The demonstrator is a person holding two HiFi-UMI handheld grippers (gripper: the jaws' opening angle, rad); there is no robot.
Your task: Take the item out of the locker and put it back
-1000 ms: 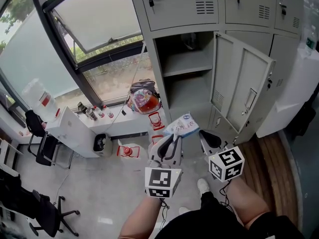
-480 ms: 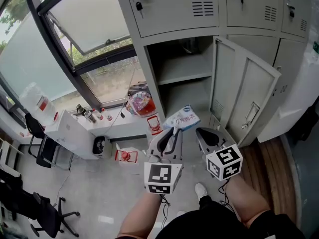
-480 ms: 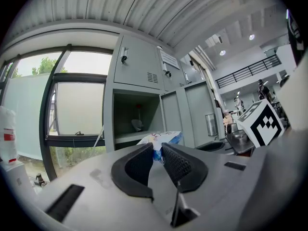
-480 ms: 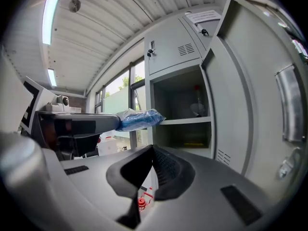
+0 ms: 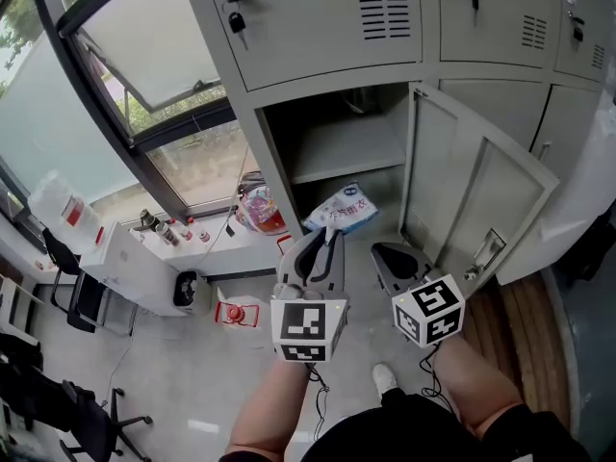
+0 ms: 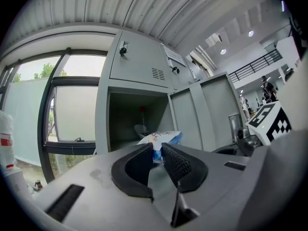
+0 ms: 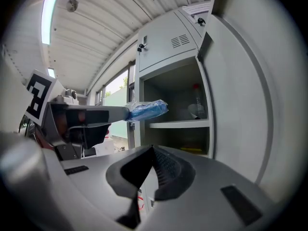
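Since 1 s ago, both grippers have come closer to the locker [image 5: 327,27], and the packet [image 5: 342,210] has gone from out over the floor to the mouth of the open compartment.

The left gripper [image 5: 330,234] is clamped on the packet. Its 2 ribbed pads [image 6: 175,162] stand a little apart and pinch the near edge, and the rest of the blue and white packet [image 6: 161,139] sticks out past the jaw tips. Straight ahead of those jaws lies the open compartment, with its shelf [image 5: 346,152] just above and beyond the packet in the head view. From the right gripper view the packet [image 5: 342,210] hangs in front of the compartment's left edge, at about the height of the shelf [image 7: 178,124]. Whether its far end is already inside cannot be told.

The right gripper [image 5: 377,250] sits just beside the left one, on its right, with the tips pointing at the same opening. Its jaws [image 7: 153,150] are closed on each other with nothing between them. Ahead of them, a bottle [image 7: 196,100] stands at the back of the shelf. The door [image 5: 462,191] is swung wide open to the right of those jaws.

Each gripper carries 1 marker cube [image 5: 308,327] behind its jaws, nearest the person. A window [image 5: 144,56] lies to the left of the left jaws.
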